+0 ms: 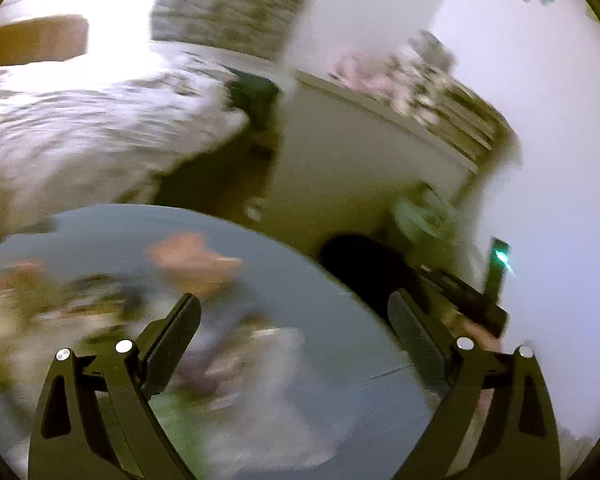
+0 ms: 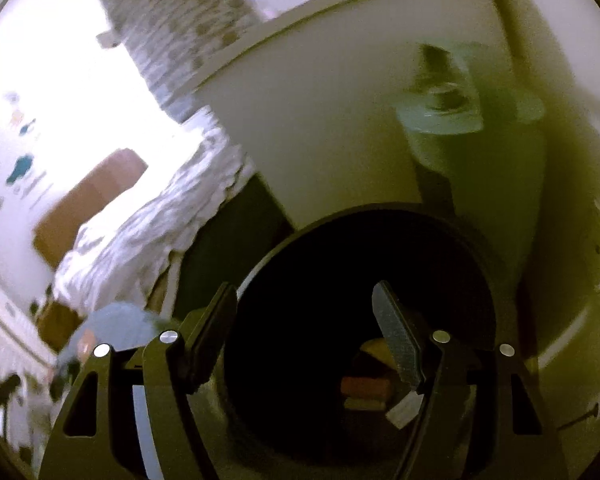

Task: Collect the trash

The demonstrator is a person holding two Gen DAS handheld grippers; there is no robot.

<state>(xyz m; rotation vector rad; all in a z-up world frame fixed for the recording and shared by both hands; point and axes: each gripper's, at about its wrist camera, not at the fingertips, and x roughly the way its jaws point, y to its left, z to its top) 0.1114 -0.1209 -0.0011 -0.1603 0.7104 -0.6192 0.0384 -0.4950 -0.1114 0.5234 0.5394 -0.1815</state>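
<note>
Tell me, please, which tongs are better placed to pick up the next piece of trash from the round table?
The left tongs, probably. They are open just above the blue round table, with blurred trash ahead. The right tongs are open and empty over the black bin, away from the table.

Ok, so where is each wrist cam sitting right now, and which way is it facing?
Left wrist: above the round blue table, looking across blurred litter toward the bed; open left gripper shows.
Right wrist: over the black bin, looking down its mouth at trash inside; open, empty right gripper shows.
Shared: bed, bin, table.
</note>
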